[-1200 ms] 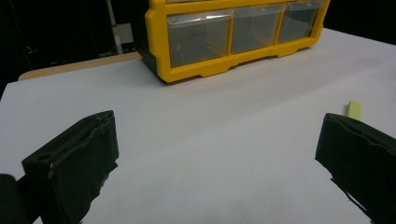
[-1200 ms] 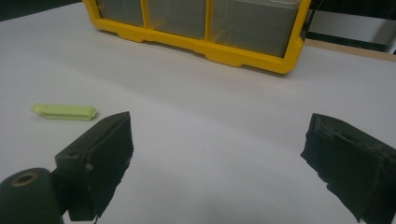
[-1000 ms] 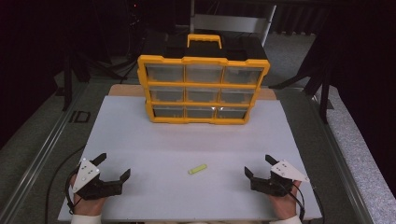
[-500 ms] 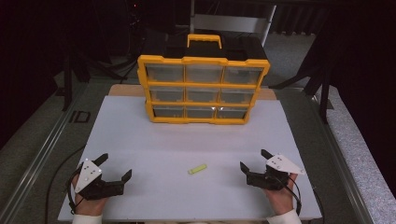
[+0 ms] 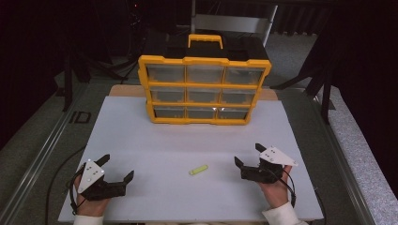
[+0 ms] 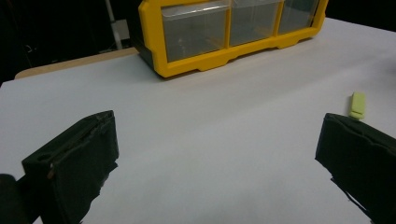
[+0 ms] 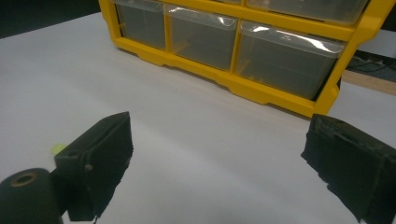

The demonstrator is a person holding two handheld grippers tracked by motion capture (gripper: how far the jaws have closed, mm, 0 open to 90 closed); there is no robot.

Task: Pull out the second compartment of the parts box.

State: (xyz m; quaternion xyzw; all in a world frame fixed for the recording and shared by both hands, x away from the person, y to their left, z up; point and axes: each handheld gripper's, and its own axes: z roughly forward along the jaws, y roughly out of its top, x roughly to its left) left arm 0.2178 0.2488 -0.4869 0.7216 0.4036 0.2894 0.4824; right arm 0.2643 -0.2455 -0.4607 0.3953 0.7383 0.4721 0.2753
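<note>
A small yellow-green piece [image 5: 198, 169] lies flat on the white board [image 5: 187, 140], near its front middle. Behind it stands a yellow drawer cabinet [image 5: 204, 89] with clear drawers, all pushed in, and a yellow handle on top. My left gripper [image 5: 117, 166] rests at the front left, open with nothing between its jaws. My right gripper [image 5: 247, 153] is open and empty, a short way right of the piece. The left gripper view has the piece [image 6: 358, 104] just beyond the right jaw. A sliver of the piece [image 7: 58, 148] peeks past the left jaw in the right gripper view.
The cabinet [image 6: 154, 42] fills the back middle of the board, its bottom drawer row [image 7: 233, 81] facing me. A wooden board edge [image 5: 124, 90] shows behind the white one. Metal rails [image 5: 37, 159] run along both sides of the table.
My right gripper has slid left and a little forward, closer to the yellow-green piece. The left gripper has barely shifted. The piece and cabinet have not moved.
</note>
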